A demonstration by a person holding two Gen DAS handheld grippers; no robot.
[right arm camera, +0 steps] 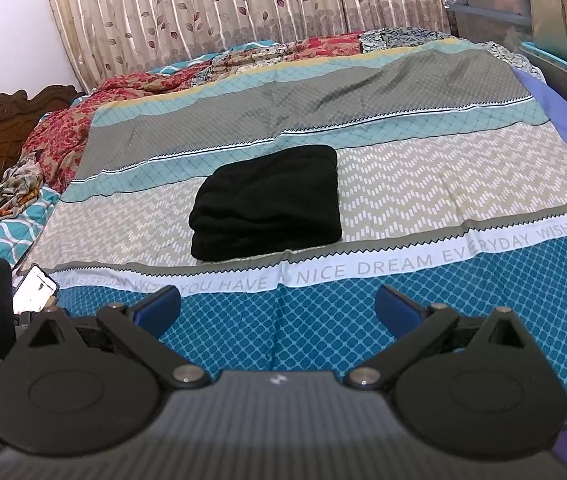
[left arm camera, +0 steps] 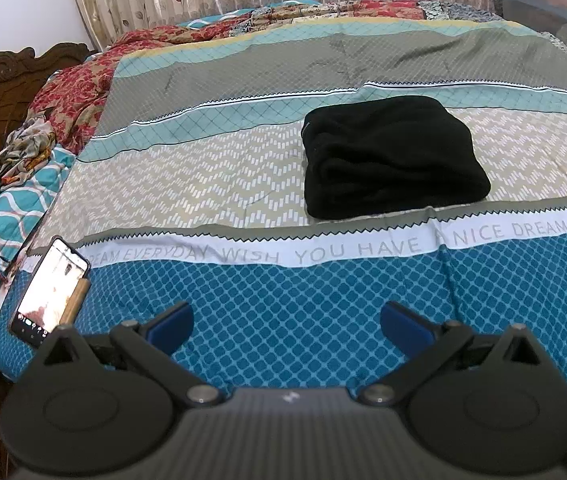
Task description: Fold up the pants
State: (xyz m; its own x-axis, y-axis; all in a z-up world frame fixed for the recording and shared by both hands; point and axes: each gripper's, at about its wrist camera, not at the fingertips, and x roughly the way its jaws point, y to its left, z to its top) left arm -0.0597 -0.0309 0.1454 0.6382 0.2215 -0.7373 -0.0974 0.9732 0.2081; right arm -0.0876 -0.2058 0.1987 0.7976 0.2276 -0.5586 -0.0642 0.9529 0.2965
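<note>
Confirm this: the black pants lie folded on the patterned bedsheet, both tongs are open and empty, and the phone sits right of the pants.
One thing is wrong: the lit, propped-up smartphone sits left of the folded black fabric pants, at the edge of the patterned bedsheet, as the left wrist view shows. The left tongs and right tongs are indeed open and empty.

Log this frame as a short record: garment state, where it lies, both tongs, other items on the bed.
garment: black pants, folded into a compact stack
location: on the beige zigzag band of the bedsheet, just beyond the printed text stripe
left tongs: open, empty, over the blue diamond band, short of the pants
right tongs: open, empty, likewise apart from the pants
other items: phone with lit screen at the bed's left edge; crumpled floral cloth by the headboard
</note>
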